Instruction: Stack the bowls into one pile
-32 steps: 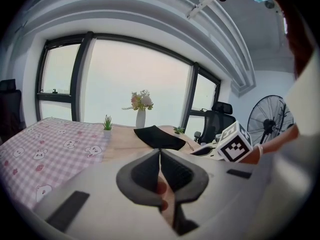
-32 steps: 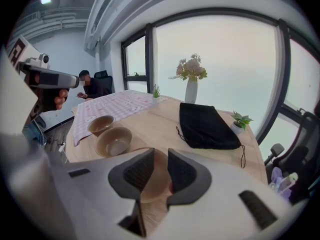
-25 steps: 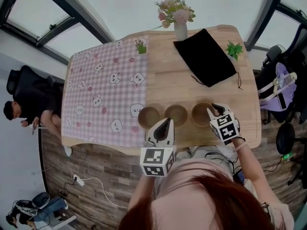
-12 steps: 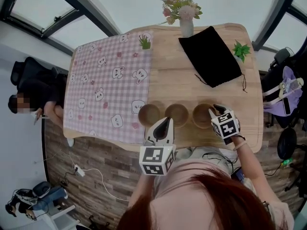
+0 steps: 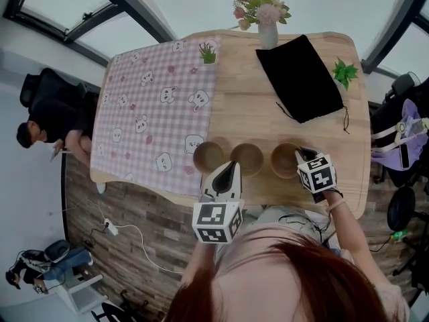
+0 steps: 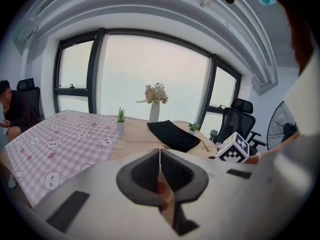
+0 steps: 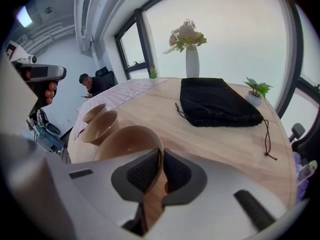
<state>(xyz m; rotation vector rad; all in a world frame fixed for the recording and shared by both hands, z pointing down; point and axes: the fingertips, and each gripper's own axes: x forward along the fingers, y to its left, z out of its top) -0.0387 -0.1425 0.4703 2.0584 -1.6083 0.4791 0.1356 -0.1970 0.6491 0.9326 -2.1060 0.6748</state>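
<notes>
Barely anything shifts versus a second ago: we see the three bowls in the same row and both grippers about where they were, only the head view drifts a little.

Right gripper: jaws are clamped on the near rim of the right bowl. In the right gripper view the bowl wall runs straight between the pads. We can't tell whether the bowl is resting on the table or lifted off it.

Left gripper: jaws are pressed together with nothing between them. It hovers at the near table edge, just near of the gap between the left bowl and the middle bowl.

All three bowls are upright, side by side along the near edge and unstacked. The left bowl sits at the edge of the pink checked cloth, which covers the left part of the table.

On the far side we see a black pouch, a vase of flowers and two small green plants. A person sits off the table's left end.
</notes>
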